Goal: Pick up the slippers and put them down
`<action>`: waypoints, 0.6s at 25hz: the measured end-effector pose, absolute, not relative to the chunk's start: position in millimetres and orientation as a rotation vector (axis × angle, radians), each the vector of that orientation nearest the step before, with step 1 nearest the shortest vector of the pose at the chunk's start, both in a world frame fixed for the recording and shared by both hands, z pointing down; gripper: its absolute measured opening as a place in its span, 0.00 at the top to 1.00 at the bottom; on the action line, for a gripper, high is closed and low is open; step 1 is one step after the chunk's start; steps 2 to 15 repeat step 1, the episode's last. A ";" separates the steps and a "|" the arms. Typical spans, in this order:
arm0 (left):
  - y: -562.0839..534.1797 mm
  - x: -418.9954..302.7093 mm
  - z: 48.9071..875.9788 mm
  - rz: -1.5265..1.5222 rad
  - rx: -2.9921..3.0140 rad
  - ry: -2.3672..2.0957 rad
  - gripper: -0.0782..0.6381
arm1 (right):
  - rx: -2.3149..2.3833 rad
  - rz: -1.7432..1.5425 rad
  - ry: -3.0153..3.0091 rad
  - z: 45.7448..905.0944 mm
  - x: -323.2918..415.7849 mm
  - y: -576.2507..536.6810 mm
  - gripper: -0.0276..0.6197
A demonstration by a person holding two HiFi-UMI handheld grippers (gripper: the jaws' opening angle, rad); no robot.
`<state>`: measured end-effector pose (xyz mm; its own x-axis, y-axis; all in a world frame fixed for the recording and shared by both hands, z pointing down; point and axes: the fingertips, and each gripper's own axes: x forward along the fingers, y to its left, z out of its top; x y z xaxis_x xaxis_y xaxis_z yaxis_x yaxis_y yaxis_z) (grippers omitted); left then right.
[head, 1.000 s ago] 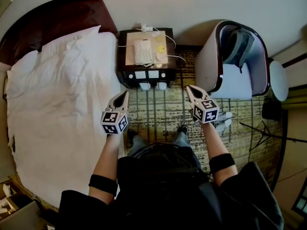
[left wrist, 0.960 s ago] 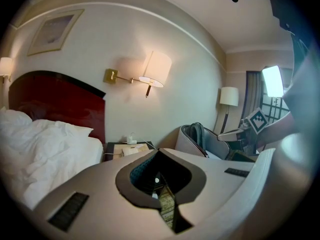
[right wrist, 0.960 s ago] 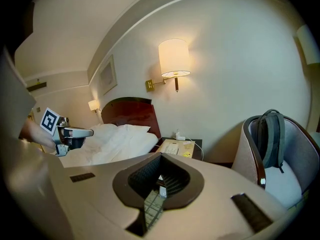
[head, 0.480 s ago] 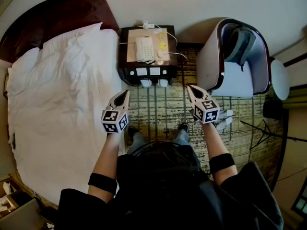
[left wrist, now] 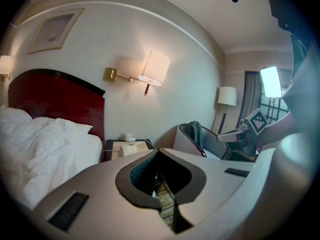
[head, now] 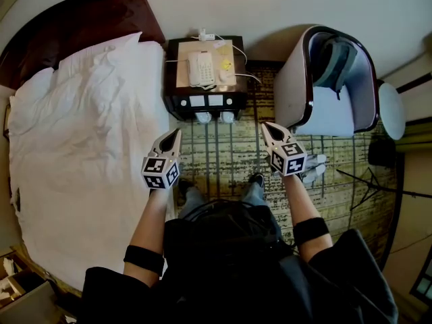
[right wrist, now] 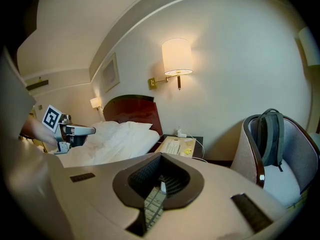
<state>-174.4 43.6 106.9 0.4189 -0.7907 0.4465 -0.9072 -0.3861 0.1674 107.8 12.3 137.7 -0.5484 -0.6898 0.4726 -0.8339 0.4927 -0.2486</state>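
The bed (head: 81, 127) lies left, the armchair (head: 297, 79) right, and the nightstand (head: 206, 100) stands between them, far. Two white shapes at its foot are, I think, the slippers (head: 204, 119): light, soft, best pinched at the rim. My left gripper (head: 176, 132) and right gripper (head: 264, 125) are pressed together, empty.

Left gripper (left wrist: 159, 156) jaws together, empty; bed (left wrist: 45, 149) left, nightstand (left wrist: 127, 148) ahead, armchair (left wrist: 200, 141), right gripper (left wrist: 223, 132) right.

The duvet (head: 81, 127) is white, crumpled cloth; the headboard (head: 74, 25) dark glossy wood. The armchair (head: 290, 79) has smooth pale upholstery with a glossy dark rim. The carpet (head: 223, 157) looks woven and matt.
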 end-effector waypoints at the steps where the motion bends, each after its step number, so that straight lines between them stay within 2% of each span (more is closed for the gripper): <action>1: 45.1 -174.9 107.6 0.416 2.293 -1.452 0.89 | 1.282 0.657 -2.431 138.5 107.2 13.8 0.96; 15: 45.1 -174.9 107.6 0.416 2.293 -1.452 0.89 | 1.282 0.657 -2.431 138.5 107.2 13.8 0.96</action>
